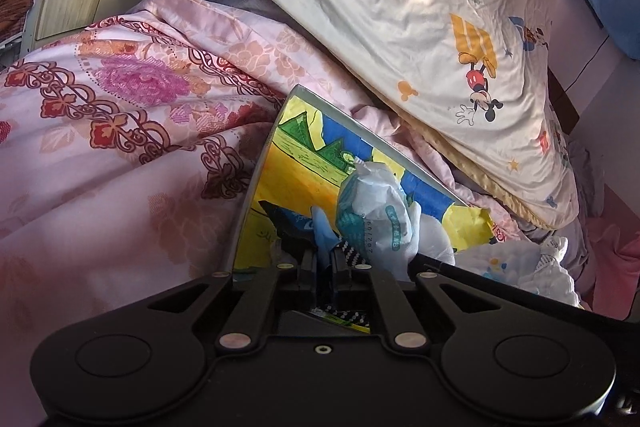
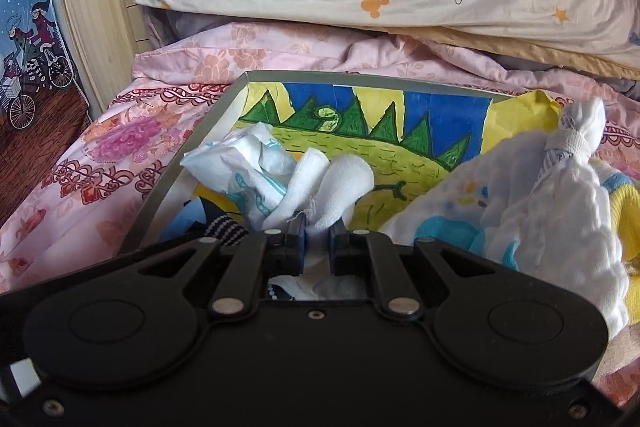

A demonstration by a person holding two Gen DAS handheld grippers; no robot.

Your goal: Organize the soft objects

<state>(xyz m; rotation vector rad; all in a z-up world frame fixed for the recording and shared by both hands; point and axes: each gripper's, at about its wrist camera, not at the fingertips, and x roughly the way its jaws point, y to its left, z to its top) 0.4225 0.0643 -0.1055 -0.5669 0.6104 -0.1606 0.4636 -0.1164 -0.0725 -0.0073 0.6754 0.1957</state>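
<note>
Gripping white cloth (image 2: 320,187) in my right tongs (image 2: 317,227) and blue cloth (image 1: 323,227) in my left tongs (image 1: 323,255) over the box (image 2: 192,163) on the bed, I fear snagging neighbouring pieces.

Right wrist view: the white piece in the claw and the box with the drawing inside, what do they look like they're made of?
White piece in the right claw: looks like soft woven cotton or gauze, matte, with a visible weave and a frayed thread at its edge.
Box: probably cardboard, with thin, stiff, dull grey walls; the drawing lining it looks like painted paper, creased and torn at the right corner.
</note>
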